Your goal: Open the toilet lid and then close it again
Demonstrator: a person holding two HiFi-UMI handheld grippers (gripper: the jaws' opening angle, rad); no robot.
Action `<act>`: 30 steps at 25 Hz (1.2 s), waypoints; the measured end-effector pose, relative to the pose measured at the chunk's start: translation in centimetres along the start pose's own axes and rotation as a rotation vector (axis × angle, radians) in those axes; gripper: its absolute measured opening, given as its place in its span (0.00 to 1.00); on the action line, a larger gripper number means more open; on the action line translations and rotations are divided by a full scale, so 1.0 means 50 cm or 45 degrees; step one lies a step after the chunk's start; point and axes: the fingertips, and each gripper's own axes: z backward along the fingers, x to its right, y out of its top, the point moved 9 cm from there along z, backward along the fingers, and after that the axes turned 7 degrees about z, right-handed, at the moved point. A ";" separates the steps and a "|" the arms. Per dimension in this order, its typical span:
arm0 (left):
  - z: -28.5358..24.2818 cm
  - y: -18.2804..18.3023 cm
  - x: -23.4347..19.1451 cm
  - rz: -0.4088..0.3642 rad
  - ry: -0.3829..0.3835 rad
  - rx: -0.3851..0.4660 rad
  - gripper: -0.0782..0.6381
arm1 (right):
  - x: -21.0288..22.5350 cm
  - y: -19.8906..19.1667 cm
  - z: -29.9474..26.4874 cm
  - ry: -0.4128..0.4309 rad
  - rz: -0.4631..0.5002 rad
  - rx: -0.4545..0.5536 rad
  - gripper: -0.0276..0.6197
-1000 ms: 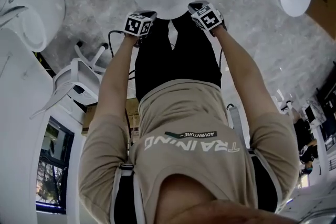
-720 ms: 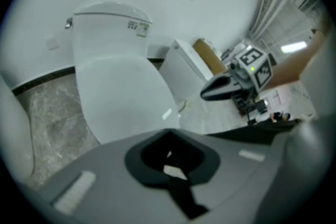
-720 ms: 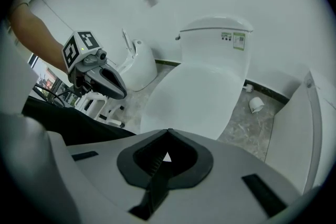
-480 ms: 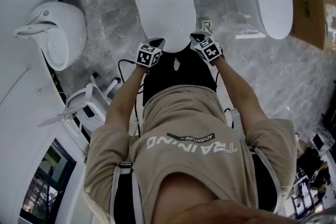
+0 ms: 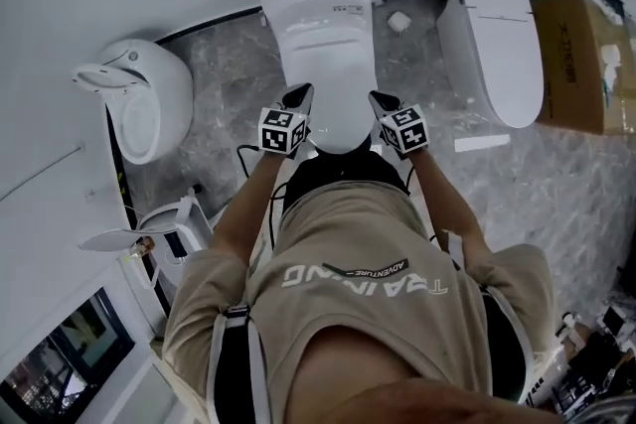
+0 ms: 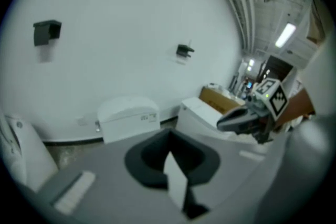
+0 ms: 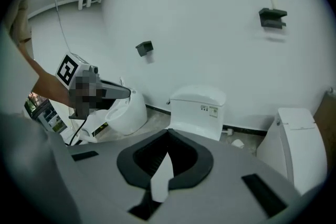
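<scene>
The closed white oval toilet lid [image 5: 328, 65] runs lengthwise away from the person. The left gripper [image 5: 301, 94] and right gripper [image 5: 379, 99] flank its near end, fingers pressed together and holding nothing.

Head view: high above the toilet [image 5: 318, 25], facing steeply down. Left gripper view: near the toilet's front, left side, facing its back and the wall [image 6: 131, 34]. Right gripper view: likewise, right side. All three views share toilet and wall.

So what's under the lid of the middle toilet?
From above, only the white top of the lid shows, running from the tank toward the person. It covers whatever is beneath it, so the seat and the bowl cannot be seen in any view.
</scene>
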 end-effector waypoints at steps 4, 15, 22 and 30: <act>0.028 0.087 0.012 -0.133 0.038 0.101 0.12 | 0.013 0.076 0.046 -0.034 0.044 0.107 0.06; 0.125 0.323 0.056 -0.289 0.079 0.384 0.12 | 0.037 0.318 0.148 -0.084 0.128 0.388 0.06; 0.196 0.429 0.053 -0.250 0.175 0.577 0.12 | 0.031 0.453 0.215 -0.076 0.182 0.550 0.06; 0.295 0.517 0.086 -0.345 0.181 0.760 0.12 | -0.021 0.560 0.268 -0.135 0.303 0.700 0.06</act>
